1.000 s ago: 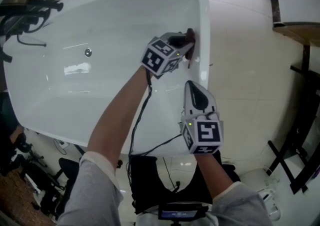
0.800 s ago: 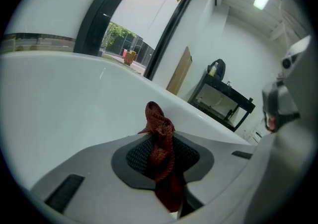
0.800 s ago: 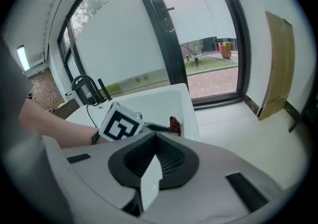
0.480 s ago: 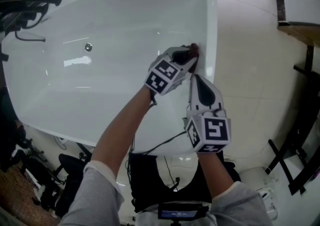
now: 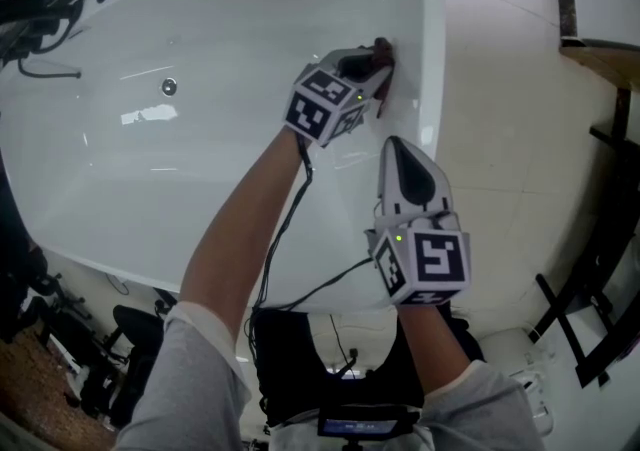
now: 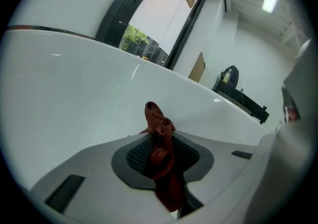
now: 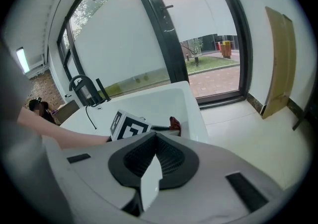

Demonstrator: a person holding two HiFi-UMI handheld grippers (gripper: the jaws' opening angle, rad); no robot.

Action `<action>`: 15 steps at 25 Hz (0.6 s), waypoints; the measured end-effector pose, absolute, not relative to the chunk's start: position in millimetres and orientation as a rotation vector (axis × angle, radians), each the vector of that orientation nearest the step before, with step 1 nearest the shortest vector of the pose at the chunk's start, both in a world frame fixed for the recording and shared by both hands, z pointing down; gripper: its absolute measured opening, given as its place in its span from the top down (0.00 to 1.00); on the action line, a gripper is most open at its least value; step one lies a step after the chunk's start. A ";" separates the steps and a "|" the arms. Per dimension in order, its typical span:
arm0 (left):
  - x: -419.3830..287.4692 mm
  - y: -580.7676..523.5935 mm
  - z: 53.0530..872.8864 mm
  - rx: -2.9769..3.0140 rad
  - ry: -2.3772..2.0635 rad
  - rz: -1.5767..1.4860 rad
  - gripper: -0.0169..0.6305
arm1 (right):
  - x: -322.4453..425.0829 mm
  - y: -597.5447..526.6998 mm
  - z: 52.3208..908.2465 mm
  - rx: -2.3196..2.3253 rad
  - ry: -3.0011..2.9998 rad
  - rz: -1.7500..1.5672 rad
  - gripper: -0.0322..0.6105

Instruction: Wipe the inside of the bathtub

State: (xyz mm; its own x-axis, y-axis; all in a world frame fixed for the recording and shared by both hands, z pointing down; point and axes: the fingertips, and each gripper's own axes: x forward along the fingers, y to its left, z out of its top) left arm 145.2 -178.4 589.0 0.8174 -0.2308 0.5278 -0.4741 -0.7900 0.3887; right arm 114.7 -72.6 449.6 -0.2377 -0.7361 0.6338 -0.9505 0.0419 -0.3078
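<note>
A white bathtub (image 5: 230, 29) fills the upper left of the head view. My left gripper (image 5: 378, 67) reaches into it and is shut on a dark red cloth (image 5: 383, 64), which presses against the tub's inner right wall just below the rim (image 5: 432, 59). In the left gripper view the red cloth (image 6: 160, 143) sticks out from between the closed jaws toward the white tub wall (image 6: 74, 94). My right gripper (image 5: 403, 171) hovers over the tub's near right corner, shut, with nothing held. In the right gripper view the left gripper's marker cube (image 7: 129, 126) and the cloth (image 7: 174, 124) show ahead.
A drain (image 5: 169, 87) sits in the tub floor at the left. Dark tap fittings (image 5: 45, 14) stand at the tub's far left end. Pale tiled floor (image 5: 520, 169) lies right of the tub, with a black stand (image 5: 590, 319) at the lower right. A glass door (image 7: 198, 29) is beyond.
The left gripper with the cloth has slid back up along the tub's right wall after dipping lower half a second ago. The right gripper stays near the same corner.
</note>
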 end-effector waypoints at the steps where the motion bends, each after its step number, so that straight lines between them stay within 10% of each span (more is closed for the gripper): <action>1: 143.1 -168.1 589.2 2.481 -0.514 0.629 0.84 | 112.4 -72.5 450.2 1.709 -2.025 1.001 0.94; 15: 125.8 -156.6 636.9 2.349 -0.562 0.634 0.84 | 89.2 -77.2 462.0 1.678 -2.057 1.010 0.94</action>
